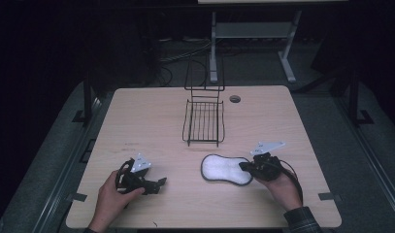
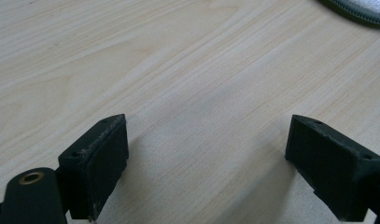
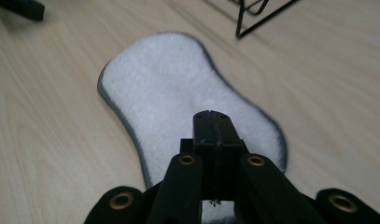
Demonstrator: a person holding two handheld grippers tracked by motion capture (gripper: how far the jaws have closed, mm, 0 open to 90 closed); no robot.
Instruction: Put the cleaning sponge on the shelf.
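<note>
A: Where is the white fleecy peanut-shaped pad with the grey stitched edge (image 1: pixel 226 169)?

B: It lies flat on the pale wood-grain table (image 1: pixel 151 111), near the front edge and a little right of the middle. The far end of it points toward the black wire rack with the tall back frame (image 1: pixel 204 121), which stands upright at the table's centre, well apart from the pad.

A: And the right gripper (image 1: pixel 245 166)?

B: It comes in from the right, held in the person's right hand (image 1: pixel 282 187), with its tip over the right end of the pad. In the right gripper view (image 3: pixel 211 122) the two black jaws are pressed flat together, clenched, with nothing showing between them. They sit above the near end of the white fleece; I cannot tell whether the tip touches the pad or hangs just over it.

A: The left gripper (image 1: pixel 161 183)?

B: It is at the near left of the table, in the person's left hand (image 1: pixel 112 199), pointing right toward the pad but well apart from it. In the left gripper view (image 2: pixel 206 158) the jaws stand wide apart, released, with only bare wood between them. The grey rim of the pad (image 2: pixel 360 10) just shows at the far right corner of that view.

A: Anything else on the table?

B: A small round cable hole (image 1: pixel 235 99) near the far edge, just right of the rack. In the right gripper view the foot of the rack (image 3: pixel 253 18) lies beyond the pad.
</note>
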